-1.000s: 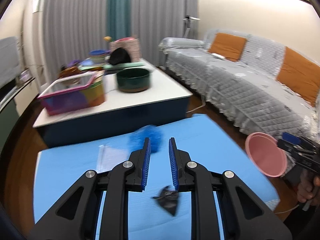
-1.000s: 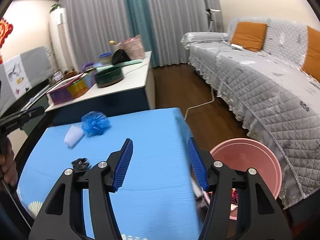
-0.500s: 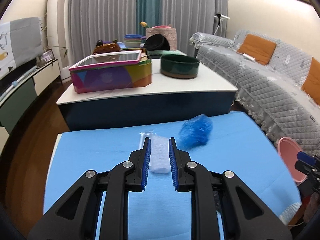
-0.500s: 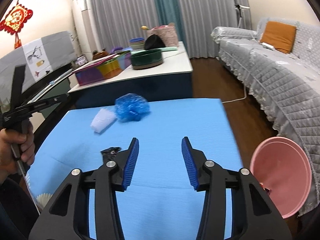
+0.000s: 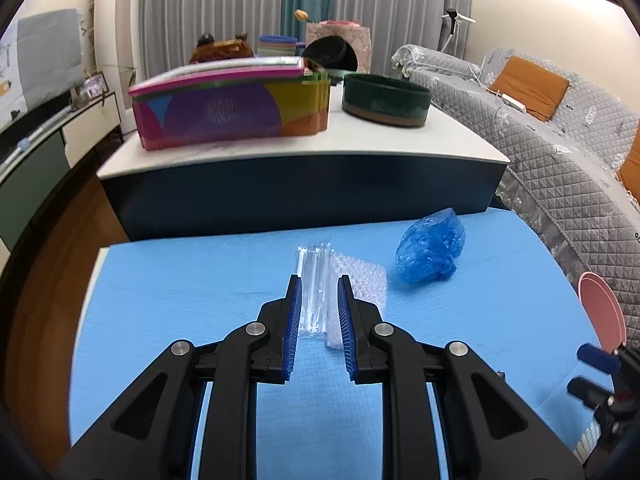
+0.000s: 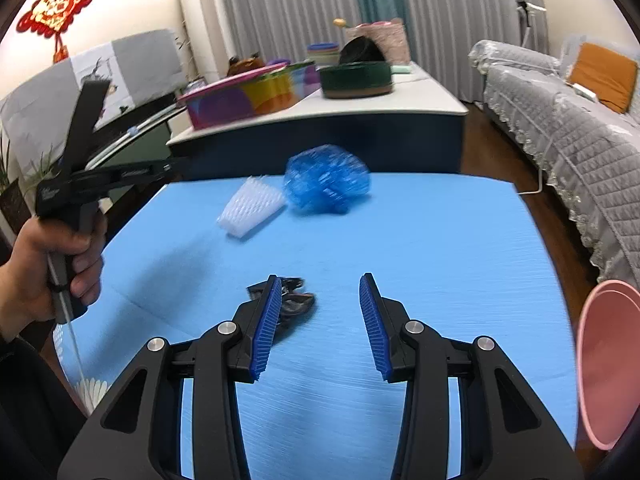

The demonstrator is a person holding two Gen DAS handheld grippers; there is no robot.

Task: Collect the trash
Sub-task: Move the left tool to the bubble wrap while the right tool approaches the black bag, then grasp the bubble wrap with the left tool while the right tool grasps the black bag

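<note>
On blue mat (image 6: 440, 240): three trash pieces (image 6: 326, 180).

1. Even, soft indoor light from overhead; both views bright, no harsh glare.
2. Fisheye bends the curtains (image 5: 248, 12) and walls; black vignette at the corners.
3. Right wrist view smeared: blue crumpled bag (image 6: 326, 180) blurred at 12 o'clock.
4. Soft shadow on blue mat (image 6: 440, 240) at 9 o'clock.
5. Left wrist view sharper; far table slightly soft.
</note>
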